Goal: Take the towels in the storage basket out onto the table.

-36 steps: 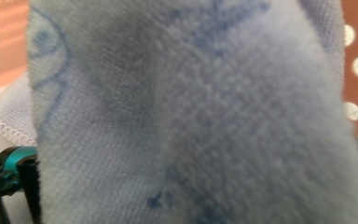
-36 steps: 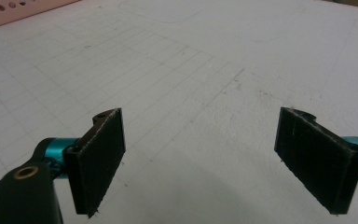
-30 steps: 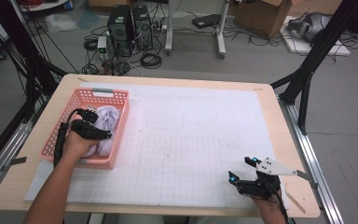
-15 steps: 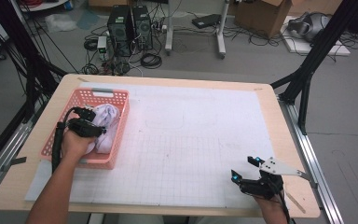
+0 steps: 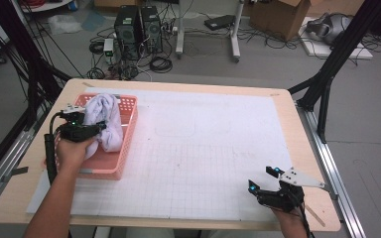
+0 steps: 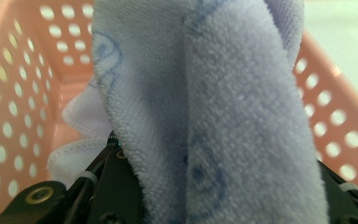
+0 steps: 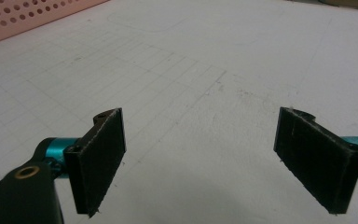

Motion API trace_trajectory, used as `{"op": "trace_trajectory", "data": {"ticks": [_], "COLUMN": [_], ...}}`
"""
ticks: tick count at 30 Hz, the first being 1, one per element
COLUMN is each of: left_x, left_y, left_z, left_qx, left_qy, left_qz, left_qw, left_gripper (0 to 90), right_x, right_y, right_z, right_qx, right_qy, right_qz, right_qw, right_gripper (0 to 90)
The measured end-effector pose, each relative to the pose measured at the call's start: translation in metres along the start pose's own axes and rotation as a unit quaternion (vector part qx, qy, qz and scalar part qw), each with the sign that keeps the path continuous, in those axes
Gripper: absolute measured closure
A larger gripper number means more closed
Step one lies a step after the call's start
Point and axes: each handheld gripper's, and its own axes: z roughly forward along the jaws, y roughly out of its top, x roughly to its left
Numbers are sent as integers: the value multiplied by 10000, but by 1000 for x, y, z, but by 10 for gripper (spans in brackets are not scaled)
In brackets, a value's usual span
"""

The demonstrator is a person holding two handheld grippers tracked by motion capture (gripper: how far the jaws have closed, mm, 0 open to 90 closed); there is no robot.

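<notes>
A pale lilac terry cloth (image 5: 104, 121) hangs bunched over the pink perforated basket (image 5: 124, 158) at the table's left side. My left gripper (image 5: 96, 130) is shut on it; its jaws have just been closing with the cloth between them, and it holds the cloth above the basket floor. In the left gripper view the cloth (image 6: 205, 107) drapes over both black jaws and hides their tips, with the basket wall (image 6: 23, 93) behind. My right gripper (image 5: 262, 178) rests low near the table's front right, open, with nothing between its pads (image 7: 100, 158).
A white gridded mat (image 5: 203, 148) covers most of the wooden table (image 5: 297, 129). The basket's corner (image 7: 23, 18) lies far off in the right gripper view. Black frame legs, cables and computer boxes stand on the floor beyond the table.
The left gripper has closed on the cloth inside the basket and raised it, so the cloth now stands up above the basket rim. The right gripper has kept still.
</notes>
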Motion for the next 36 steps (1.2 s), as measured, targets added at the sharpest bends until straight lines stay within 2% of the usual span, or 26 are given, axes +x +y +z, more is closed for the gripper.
{"op": "trace_trajectory", "data": {"ticks": [1,2,3,5,7,8,11,14,17,20,21,22,23,24,25,28,29,30,32,33,34,35,36], "left_x": [0,1,1,3,3,4,4,4,3,1,1,0,0,0,0,0,0,0,0,0,-2,-2,-3], "left_y": [0,1,1,2,2,3,5,6,8,10,10,11,11,12,13,15,15,17,17,17,18,18,19], "left_z": [0,-3,-3,-9,-10,-14,-21,-26,-31,-35,-35,-39,-39,-44,-46,-51,-51,-54,-56,-56,-57,-57,-58], "left_qx": [0,-189,-189,-551,-642,-879,-1205,-1437,-1611,-1803,-1803,-1928,-1928,-2087,-2166,-2305,-2305,-2401,-2425,-2425,-2474,-2474,-2536], "left_qy": [0,-26,-26,-40,-51,-87,-198,-364,-476,-605,-605,-667,-667,-770,-813,-911,-911,-998,-1092,-1092,-1169,-1169,-1277], "left_qz": [0,-51,-51,-124,-152,-213,-238,-235,-137,-72,-72,-16,-16,57,69,62,62,96,171,171,244,244,287], "left_qw": [10000,9998,9998,9984,9978,9959,9922,9887,9857,9817,9817,9790,9790,9749,9729,9688,9688,9656,9638,9638,9615,9615,9584], "left_gripper": [624,624,624,625,624,624,625,624,625,625,624,625,624,625,625,626,626,626,627,627,627,627,627], "right_x": [0,0,0,0,-1,-1,-1,-2,-1,0,0,0,0,0,0,0,0,1,1,1,2,1,1], "right_y": [0,0,0,0,0,0,-1,0,0,0,0,0,0,0,0,0,0,0,0,0,0,0,1], "right_z": [0,1,1,1,2,2,1,0,1,1,1,1,1,1,1,1,1,1,2,2,2,2,1], "right_qx": [0,19,18,20,21,32,41,35,31,60,44,53,52,64,64,71,71,67,76,76,85,66,76], "right_qy": [0,13,7,13,21,21,22,22,17,26,30,32,30,26,28,24,20,21,24,24,26,18,24], "right_qz": [0,-11,-13,-3,-15,-29,5,-16,-42,-63,-84,-103,-99,-71,-67,-70,-86,-96,-101,-101,-87,-113,-103], "right_qw": [10000,10000,10000,10000,10000,10000,10000,10000,10000,10000,10000,9999,9999,10000,10000,9999,9999,9999,9999,9999,9999,9999,9999], "right_gripper": [154,154,154,154,154,154,154,154,154,154,154,154,154,154,154,154,154,154,154,154,154,154,154]}}
